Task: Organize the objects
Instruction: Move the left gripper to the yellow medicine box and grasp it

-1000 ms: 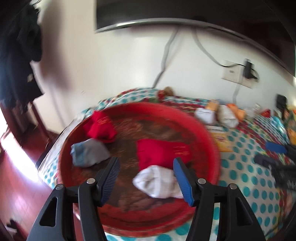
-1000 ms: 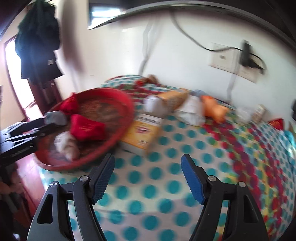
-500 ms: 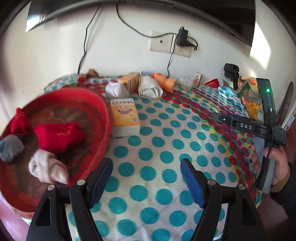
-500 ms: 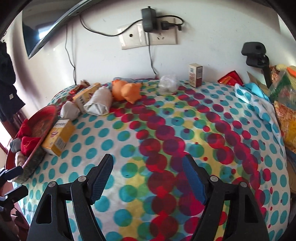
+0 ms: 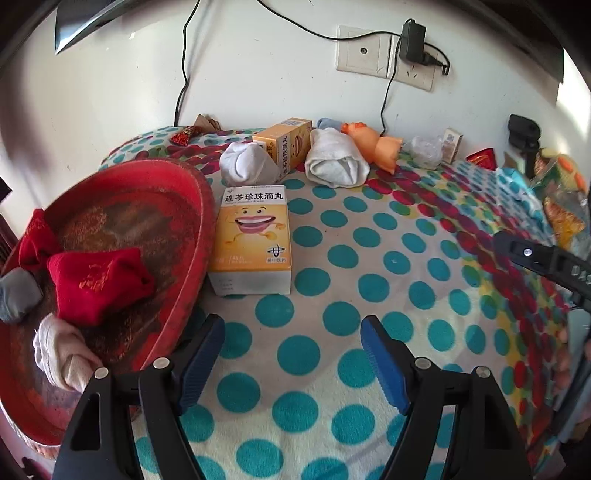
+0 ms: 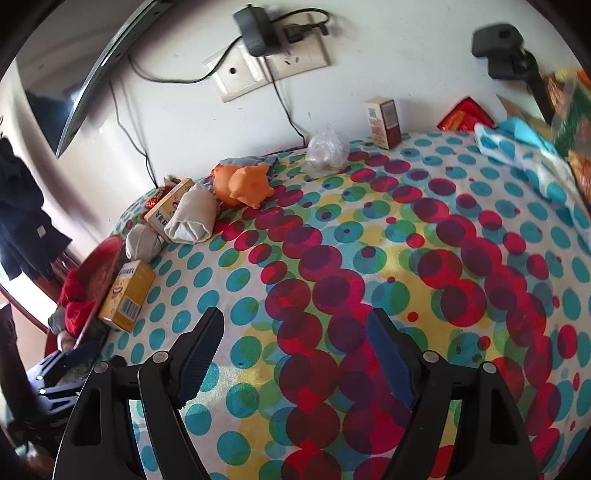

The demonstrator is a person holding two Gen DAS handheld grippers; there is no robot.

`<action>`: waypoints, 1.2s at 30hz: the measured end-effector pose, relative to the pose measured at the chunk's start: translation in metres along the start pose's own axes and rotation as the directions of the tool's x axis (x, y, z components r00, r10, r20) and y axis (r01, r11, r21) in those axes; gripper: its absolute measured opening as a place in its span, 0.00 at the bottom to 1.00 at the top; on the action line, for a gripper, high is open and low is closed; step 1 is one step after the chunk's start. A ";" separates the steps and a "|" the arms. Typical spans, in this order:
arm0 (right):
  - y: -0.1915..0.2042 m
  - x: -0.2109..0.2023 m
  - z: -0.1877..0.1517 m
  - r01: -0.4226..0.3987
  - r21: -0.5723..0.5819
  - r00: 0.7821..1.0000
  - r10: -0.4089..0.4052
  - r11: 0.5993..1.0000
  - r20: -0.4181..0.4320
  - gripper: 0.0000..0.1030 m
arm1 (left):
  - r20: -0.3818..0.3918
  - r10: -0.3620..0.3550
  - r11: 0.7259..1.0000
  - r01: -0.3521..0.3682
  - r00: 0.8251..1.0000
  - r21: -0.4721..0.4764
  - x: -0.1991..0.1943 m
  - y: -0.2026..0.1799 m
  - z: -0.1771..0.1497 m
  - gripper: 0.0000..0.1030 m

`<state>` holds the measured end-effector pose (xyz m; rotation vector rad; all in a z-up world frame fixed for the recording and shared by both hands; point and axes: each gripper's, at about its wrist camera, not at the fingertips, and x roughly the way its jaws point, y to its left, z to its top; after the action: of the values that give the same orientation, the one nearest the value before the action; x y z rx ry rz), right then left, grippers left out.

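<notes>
Red basket (image 5: 199, 206) holds rolled socks (image 5: 98, 282); both tongs (image 5: 291, 354) (image 6: 295, 350) spread, empty.

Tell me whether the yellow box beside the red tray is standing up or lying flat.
Lying flat. The yellow box rests on its broad back on the dotted blanket, printed cartoon face upward, against the red tray rim.

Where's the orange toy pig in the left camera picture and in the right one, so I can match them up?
Left wrist: orange toy pig at upper centre-right, by the wall, just right of the rolled white sock.
Right wrist: the pig at upper left of centre, again just right of that sock.
Shared landmark: the wall socket with the black charger above it.
</notes>
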<state>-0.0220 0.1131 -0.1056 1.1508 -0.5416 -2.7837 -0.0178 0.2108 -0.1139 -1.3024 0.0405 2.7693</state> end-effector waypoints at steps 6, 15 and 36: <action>-0.010 -0.002 0.000 -0.051 0.051 0.999 0.051 0.997 0.008 0.77 | -0.022 0.063 0.997 -0.064 0.998 -0.030 0.011 -0.007 0.008 0.76; -0.018 -0.002 0.000 -0.087 0.072 0.996 0.086 0.994 0.016 0.78 | -0.075 -0.063 0.998 0.062 0.995 -0.008 0.035 -0.031 0.035 0.78; -0.029 -0.004 0.001 -0.148 0.112 0.989 0.145 0.983 0.034 0.79 | -0.062 -0.098 0.980 0.086 0.993 -0.182 0.023 0.006 0.081 0.78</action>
<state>-0.0180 0.1418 -0.1126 1.0494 -0.7647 -2.6757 -0.0951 0.2106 -0.0805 -1.4034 -0.2644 2.7004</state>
